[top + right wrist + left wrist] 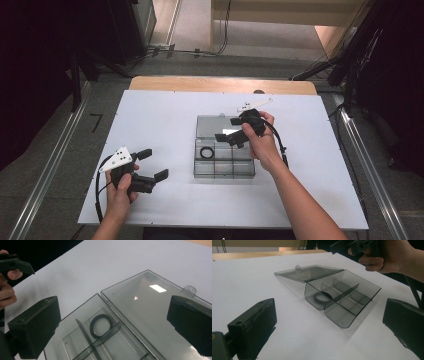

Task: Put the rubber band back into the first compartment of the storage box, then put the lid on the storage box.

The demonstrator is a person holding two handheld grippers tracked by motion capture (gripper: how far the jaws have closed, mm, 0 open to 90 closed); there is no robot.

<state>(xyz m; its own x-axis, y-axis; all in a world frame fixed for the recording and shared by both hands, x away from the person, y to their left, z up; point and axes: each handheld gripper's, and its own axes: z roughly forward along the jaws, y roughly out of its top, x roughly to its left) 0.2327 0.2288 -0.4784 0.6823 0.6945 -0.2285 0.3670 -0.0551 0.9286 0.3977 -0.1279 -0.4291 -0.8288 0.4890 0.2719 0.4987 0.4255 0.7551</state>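
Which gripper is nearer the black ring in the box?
Right. The right gripper hovers open over the clear box, just above and beside the black ring. The left gripper is open over the white table, off to the box's left.

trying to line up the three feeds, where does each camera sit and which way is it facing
High view: fixed above the person's side, looking forward and down on the table; both forearms, left gripper and right gripper show.
Left gripper view: rides the left gripper low over the table, looking across at the open box; its jaws stand apart, the right hand beyond.
Right gripper view: rides the right gripper above the box, looking down at the black ring.
All share box and ring.
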